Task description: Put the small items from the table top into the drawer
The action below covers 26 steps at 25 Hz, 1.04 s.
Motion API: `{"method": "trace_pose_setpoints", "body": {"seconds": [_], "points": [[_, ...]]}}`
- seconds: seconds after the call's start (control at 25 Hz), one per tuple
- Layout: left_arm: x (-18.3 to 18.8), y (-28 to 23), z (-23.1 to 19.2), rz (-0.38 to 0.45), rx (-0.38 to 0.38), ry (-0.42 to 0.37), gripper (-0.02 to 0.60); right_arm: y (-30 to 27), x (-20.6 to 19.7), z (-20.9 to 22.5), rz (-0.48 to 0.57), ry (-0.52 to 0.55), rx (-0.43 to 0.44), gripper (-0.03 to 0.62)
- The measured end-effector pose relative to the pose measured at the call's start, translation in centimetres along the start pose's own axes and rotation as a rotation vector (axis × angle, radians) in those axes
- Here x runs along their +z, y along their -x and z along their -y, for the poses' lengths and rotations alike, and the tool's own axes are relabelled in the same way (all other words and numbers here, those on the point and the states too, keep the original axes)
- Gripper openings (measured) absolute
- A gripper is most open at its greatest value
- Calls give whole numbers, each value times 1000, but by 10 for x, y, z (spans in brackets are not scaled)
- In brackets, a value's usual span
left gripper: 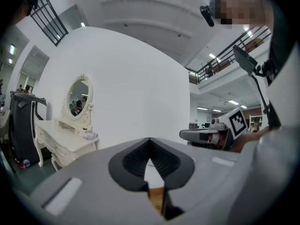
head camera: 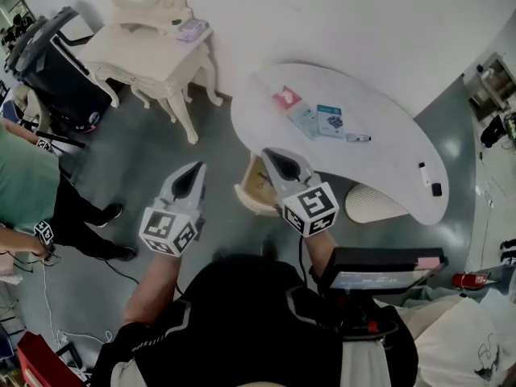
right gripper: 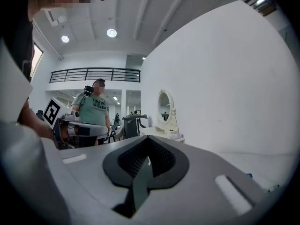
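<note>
white table (head camera: 387,168) holds the items (head camera: 329,120), strung left to right, far and right of both claws. the right claw (head camera: 272,156), jaws together and empty, is nearer them. the left claw (head camera: 193,170) is likewise closed on nothing. the drawer (head camera: 256,185) looks open between them.

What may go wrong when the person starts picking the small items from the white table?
1. The flat packets lie flush on the table; shut jaws may only push them, so the right gripper must open first.
2. The black item sits near the table's edge and might be knocked off.
</note>
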<state>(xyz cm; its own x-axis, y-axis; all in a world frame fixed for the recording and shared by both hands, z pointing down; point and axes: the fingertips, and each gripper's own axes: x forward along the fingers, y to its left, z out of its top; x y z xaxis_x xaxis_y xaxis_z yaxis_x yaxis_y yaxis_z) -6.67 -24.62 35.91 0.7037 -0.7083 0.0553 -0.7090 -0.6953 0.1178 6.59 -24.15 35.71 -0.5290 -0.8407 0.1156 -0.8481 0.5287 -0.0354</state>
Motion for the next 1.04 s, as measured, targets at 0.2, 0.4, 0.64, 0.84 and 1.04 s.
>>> {"method": "trace_pose_setpoints", "body": {"seconds": [0.2, 0.4, 0.64, 0.84, 1.04], "points": [[8, 9, -3, 17, 6, 6, 0, 7, 7, -9, 6, 8, -15, 0], [8, 15, 0, 18, 4, 9, 0, 11, 11, -12, 11, 15, -27, 0], [12, 20, 3, 28, 1, 0, 0, 12, 13, -12, 18, 14, -32, 0], [12, 22, 1, 29, 8, -2, 0, 12, 13, -12, 15, 16, -40, 0], [12, 19, 2, 34, 12, 1, 0, 12, 11, -5, 11, 20, -40, 0]]}}
